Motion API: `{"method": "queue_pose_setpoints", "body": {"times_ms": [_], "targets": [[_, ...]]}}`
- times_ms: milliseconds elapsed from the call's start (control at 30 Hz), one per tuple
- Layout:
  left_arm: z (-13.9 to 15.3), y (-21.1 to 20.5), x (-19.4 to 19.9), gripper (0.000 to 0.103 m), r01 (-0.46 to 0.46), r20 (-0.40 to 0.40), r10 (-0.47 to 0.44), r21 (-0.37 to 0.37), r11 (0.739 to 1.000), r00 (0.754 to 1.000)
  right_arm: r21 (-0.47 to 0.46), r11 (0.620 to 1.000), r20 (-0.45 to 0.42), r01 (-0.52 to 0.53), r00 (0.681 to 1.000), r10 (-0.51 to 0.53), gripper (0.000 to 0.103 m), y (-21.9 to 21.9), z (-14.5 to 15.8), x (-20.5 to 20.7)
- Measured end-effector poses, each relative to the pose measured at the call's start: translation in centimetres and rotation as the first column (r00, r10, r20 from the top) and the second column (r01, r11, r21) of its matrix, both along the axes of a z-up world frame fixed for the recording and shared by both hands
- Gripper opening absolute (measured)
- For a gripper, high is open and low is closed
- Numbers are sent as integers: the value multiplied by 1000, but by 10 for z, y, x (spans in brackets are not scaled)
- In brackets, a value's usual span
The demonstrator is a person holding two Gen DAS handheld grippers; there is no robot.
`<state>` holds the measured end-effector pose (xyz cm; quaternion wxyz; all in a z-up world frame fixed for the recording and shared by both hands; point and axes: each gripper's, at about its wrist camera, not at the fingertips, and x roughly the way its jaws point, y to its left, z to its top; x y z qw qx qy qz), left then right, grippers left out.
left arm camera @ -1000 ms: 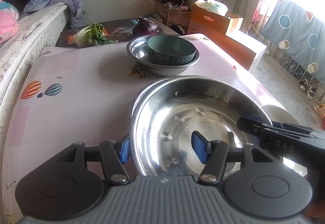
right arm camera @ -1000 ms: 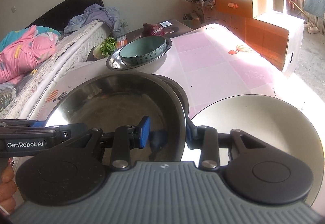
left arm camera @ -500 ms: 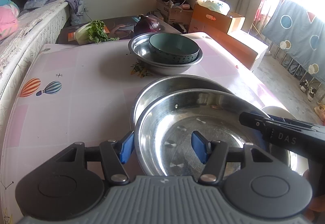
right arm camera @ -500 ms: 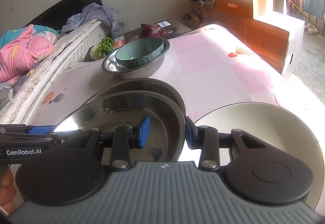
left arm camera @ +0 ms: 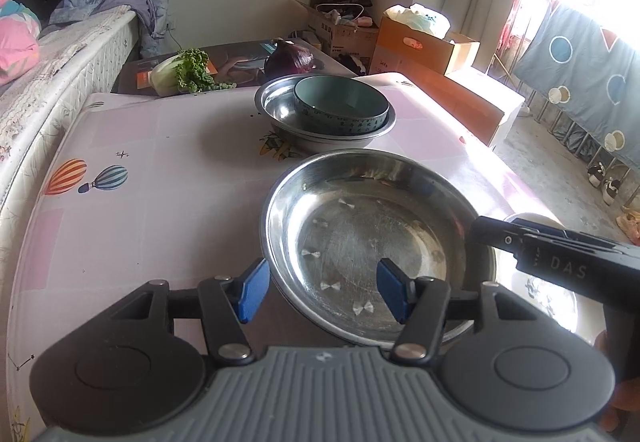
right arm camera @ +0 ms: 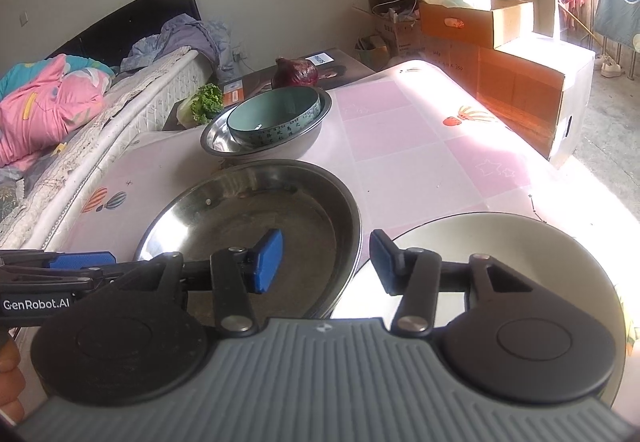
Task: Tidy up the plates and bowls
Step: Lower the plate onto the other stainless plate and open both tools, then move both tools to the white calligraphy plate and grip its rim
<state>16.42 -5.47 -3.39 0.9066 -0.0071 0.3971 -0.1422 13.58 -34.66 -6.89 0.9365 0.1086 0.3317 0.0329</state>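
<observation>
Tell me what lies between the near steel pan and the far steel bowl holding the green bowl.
Only bare pink tablecloth, with a small printed picture, separates the steel pan from the steel bowl; the left wrist view shows it.

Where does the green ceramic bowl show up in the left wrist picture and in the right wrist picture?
Left wrist: the green ceramic bowl sits upper center, nested in a steel basin.
Right wrist: the same bowl sits upper center-left, inside that basin.
Shared landmark: the purple cabbage just behind the basin in both views.
</observation>
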Motion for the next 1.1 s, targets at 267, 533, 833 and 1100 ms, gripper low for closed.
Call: {"method": "queue_pose_setpoints", "body": {"times_ms": [267, 533, 833, 1100], "targets": [[10, -4, -22, 62, 27, 20, -27, -2, 1000, 999, 35, 999, 51, 9, 999, -11, 57, -16, 13, -31], [12, -30, -60, 70, 159, 4, -159, -5, 987, 987, 21, 996, 75, 83, 994, -85, 74, -63, 22, -87], [-12, -86, -71, 72, 280, -48, -284, -73, 957, 958, 23, 981, 59, 191, 980, -192, 74, -144, 2, -129], [-33, -122, -49, 61, 282, -72, -287, -66, 957, 955, 117, 983, 23, 139, 989, -143, 68, -191, -29, -98]]}}
